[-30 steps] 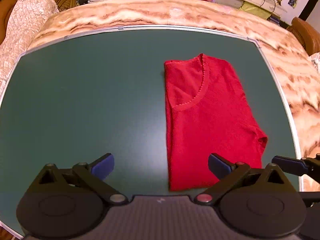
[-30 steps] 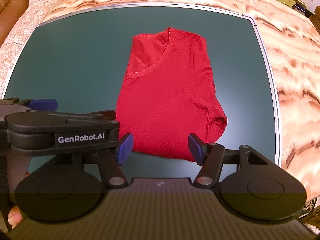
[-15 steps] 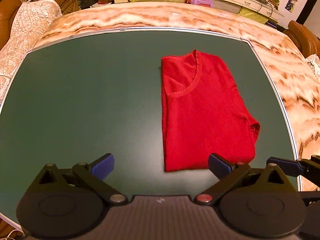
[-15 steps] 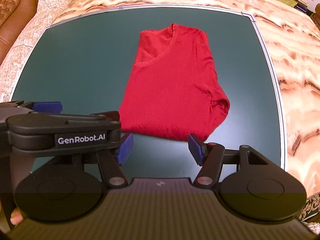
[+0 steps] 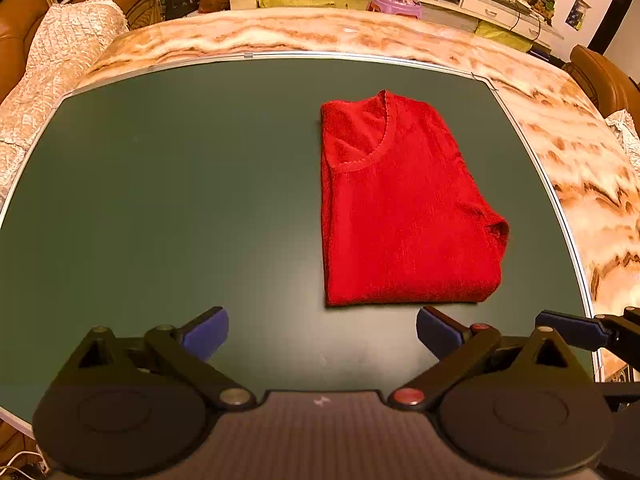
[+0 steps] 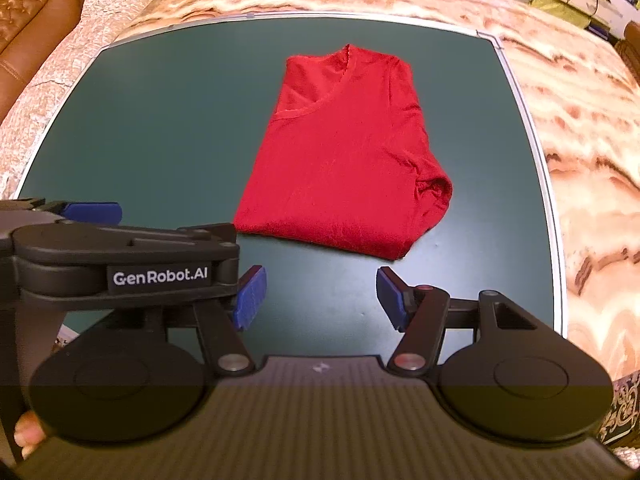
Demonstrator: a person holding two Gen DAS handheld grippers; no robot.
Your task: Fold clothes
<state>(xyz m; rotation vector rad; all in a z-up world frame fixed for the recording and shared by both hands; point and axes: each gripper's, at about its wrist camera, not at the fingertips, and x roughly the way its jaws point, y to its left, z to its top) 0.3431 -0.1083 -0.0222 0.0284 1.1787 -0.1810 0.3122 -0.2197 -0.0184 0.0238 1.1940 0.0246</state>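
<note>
Your left gripper (image 5: 322, 330) hangs over bare green mat (image 5: 160, 200) with its jaws wide apart and nothing between them; to its right the red top (image 5: 400, 208) lies flat on the tabletop (image 5: 580, 152), already doubled lengthwise, one straight edge on its left, the neckline (image 5: 376, 148) at the far end, the hem nearest you, and a bunched sleeve cuff (image 5: 498, 232) poking out at the right side; your right gripper (image 6: 318, 294) sits just short of the hem, jaws likewise spread and empty, apart from the cloth. That shape would suit a fold already made and let go, or a half-made one waiting for another pass, so weigh the risks either way. The knit looks soft and loose; should a jaw brush the hem as you move, it will probably drag the top layer and skew the stack. A pinch on one layer only would likely peel the fold open rather than carry it over. The cuff is the weak spot; it may spring further out, or make a lump under any later fold. The two grippers hang close together, the left one's body crossing the right camera's view, so a quick reach could knock one against the other. The top also lies nearer the mat's right edge; a pull that way could slide it onto the marble.
</note>
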